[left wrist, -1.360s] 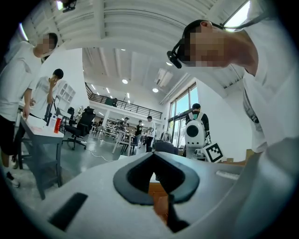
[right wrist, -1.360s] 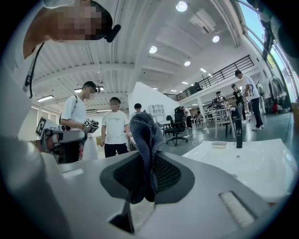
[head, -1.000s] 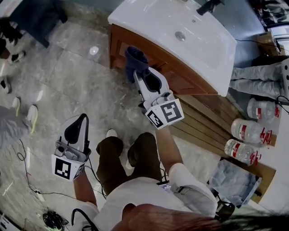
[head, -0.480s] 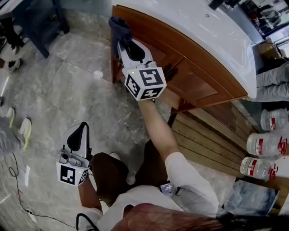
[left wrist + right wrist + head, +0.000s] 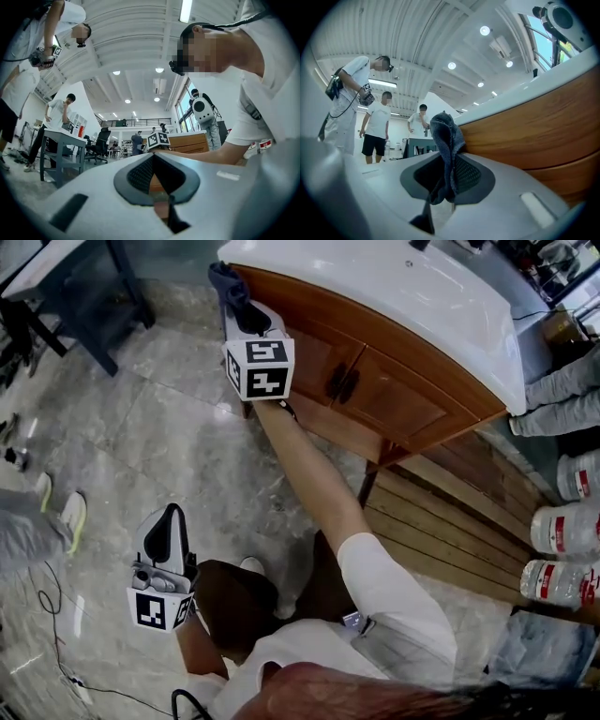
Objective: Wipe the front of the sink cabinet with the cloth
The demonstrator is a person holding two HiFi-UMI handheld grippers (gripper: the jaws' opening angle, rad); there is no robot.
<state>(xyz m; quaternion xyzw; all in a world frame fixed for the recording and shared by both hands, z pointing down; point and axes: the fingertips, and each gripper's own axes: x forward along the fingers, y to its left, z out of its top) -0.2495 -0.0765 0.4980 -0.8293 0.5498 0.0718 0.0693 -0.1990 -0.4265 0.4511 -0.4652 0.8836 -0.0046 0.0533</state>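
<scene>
The wooden sink cabinet (image 5: pixel 375 390) with a white basin top (image 5: pixel 394 306) stands at the upper middle of the head view. My right gripper (image 5: pixel 236 296) is shut on a dark blue cloth (image 5: pixel 228 282) and holds it against the cabinet's upper left corner. In the right gripper view the cloth (image 5: pixel 446 140) sticks up from between the jaws, right beside the wood front (image 5: pixel 534 136). My left gripper (image 5: pixel 171 531) hangs low at the left over the floor, shut with nothing in it; its own view looks across the room toward the cabinet (image 5: pixel 187 143).
Two cabinet doors with dark handles (image 5: pixel 342 382) face me. A wooden slat platform (image 5: pixel 450 521) lies right of the cabinet, with water bottles (image 5: pixel 562 554) beyond it. A dark table (image 5: pixel 75 287) stands at the upper left. Cables (image 5: pixel 56 615) trail on the marble floor. People stand around.
My right gripper has carried the cloth up and left along the cabinet front to its top left corner. The head view has shifted; the left gripper has stayed low.
</scene>
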